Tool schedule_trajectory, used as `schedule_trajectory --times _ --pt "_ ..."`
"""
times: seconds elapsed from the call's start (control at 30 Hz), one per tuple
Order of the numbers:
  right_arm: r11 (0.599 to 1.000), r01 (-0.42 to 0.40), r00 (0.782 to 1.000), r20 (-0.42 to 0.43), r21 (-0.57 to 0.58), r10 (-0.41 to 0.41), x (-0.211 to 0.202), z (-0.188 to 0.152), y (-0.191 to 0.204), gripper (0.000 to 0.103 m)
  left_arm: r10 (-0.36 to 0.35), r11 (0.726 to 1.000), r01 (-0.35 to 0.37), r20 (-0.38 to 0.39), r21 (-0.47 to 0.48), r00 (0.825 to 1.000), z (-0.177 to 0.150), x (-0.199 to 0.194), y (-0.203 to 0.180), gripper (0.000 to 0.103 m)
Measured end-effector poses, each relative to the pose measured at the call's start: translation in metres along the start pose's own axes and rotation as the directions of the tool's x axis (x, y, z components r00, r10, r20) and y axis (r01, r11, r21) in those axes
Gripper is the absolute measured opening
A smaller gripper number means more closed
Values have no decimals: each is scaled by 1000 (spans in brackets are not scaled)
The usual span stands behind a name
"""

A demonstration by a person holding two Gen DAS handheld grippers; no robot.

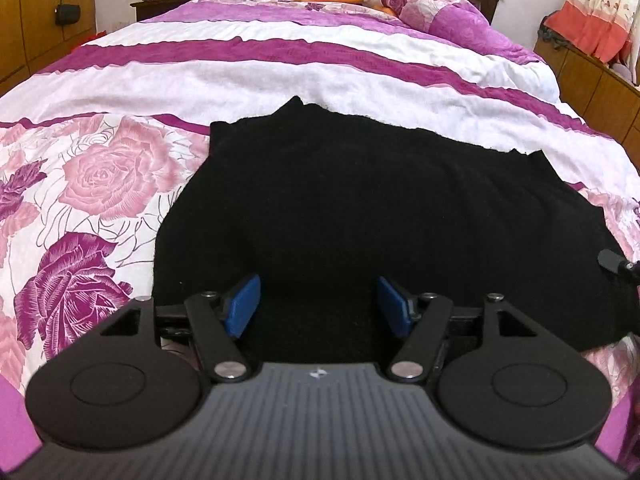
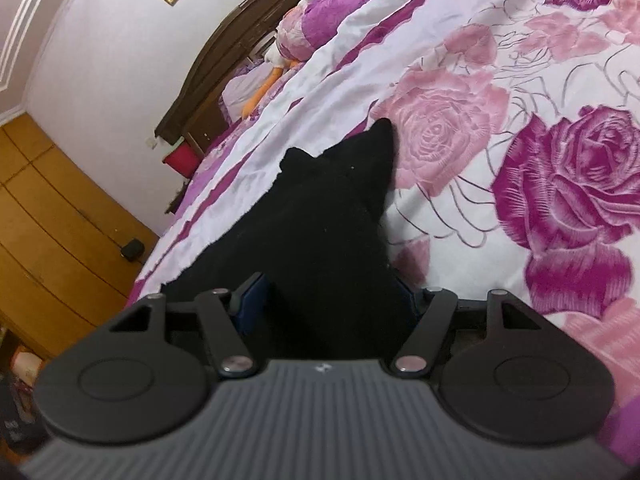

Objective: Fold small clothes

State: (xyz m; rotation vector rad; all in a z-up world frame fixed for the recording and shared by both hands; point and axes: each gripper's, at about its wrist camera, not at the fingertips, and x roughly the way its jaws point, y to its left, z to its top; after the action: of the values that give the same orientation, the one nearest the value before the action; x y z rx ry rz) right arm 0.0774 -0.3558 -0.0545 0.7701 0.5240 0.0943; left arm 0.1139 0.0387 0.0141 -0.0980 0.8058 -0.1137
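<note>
The bed (image 1: pixel 120 168), under its rose-printed cover, is soft and rumpled, so a crease could bunch under any fold. On it, at the near end, lies the black garment (image 1: pixel 360 208), spread mostly flat with two small points at its far edge. The left hand-held gripper (image 1: pixel 318 306) hovers over the near hem, jaws wide and empty; closing here might pinch only one layer. The right hand-held gripper (image 2: pixel 332 308) has black cloth between its partly closed jaws, but I cannot tell if the pads bite; a loose hold would let the edge slip.
</note>
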Motion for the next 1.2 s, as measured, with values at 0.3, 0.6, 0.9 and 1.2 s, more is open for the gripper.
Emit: schedule_trajectory --times 0.3,0.6,0.9,1.2 --pt "983 -61 998 -4 173 63 4 0 -17 24 -14 1000 14 -3 7 1000 -1 2 0 75" --pt "985 -77 997 11 157 77 10 -1 -20 23 -8 1000 8 -1 17 1000 -2 2 -3 77" --pt "993 -60 998 21 103 58 13 -3 -11 22 -6 1000 7 -2 17 1000 -1 3 -4 79" --pt "991 -103 992 80 85 97 -2 10 6 20 -4 1000 4 2 5 1000 2 -6 -2 79"
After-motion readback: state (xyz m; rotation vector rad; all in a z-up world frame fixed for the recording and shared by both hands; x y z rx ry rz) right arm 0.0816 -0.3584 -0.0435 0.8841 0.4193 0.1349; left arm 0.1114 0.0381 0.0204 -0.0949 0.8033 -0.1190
